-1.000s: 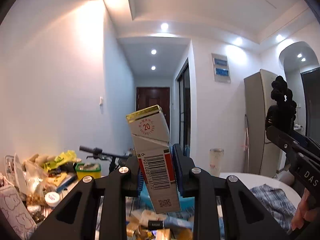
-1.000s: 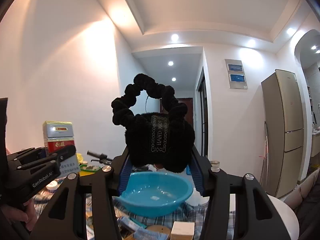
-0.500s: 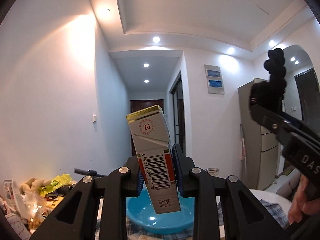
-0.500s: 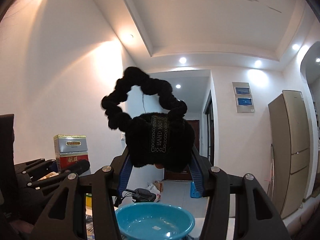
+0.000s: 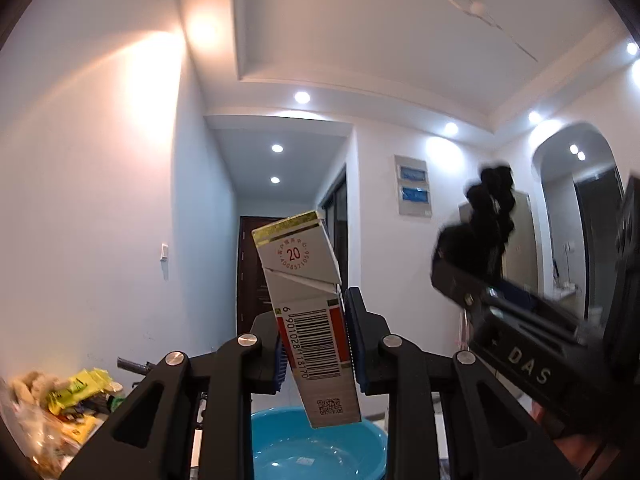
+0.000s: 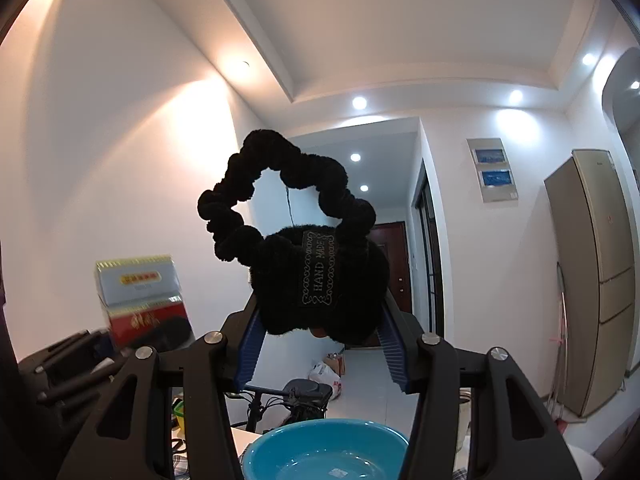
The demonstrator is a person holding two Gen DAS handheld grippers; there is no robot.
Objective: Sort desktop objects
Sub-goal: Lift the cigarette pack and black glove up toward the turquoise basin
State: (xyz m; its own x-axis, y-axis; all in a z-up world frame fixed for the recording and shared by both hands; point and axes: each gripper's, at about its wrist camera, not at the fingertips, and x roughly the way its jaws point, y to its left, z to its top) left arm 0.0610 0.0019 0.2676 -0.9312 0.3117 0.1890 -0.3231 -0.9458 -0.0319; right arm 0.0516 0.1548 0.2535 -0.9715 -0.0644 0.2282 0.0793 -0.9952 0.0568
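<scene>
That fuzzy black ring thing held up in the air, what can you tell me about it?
It is a black scrunchie: a plush, ruffled fabric loop with a sewn label reading HAND MADE. The right gripper clamps its thick lower bunch between blue ribbed pads, while the thinner loop stands upright above. It hangs in the air above a blue basin, touching nothing else.

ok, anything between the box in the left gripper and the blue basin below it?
Nothing visible. The box hangs clamped in the left gripper, its lower end over the open blue basin; only clear air shows between them.

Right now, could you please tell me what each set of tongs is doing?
Left tongs: shut on the cigarette box.
Right tongs: shut on the black scrunchie.
</scene>
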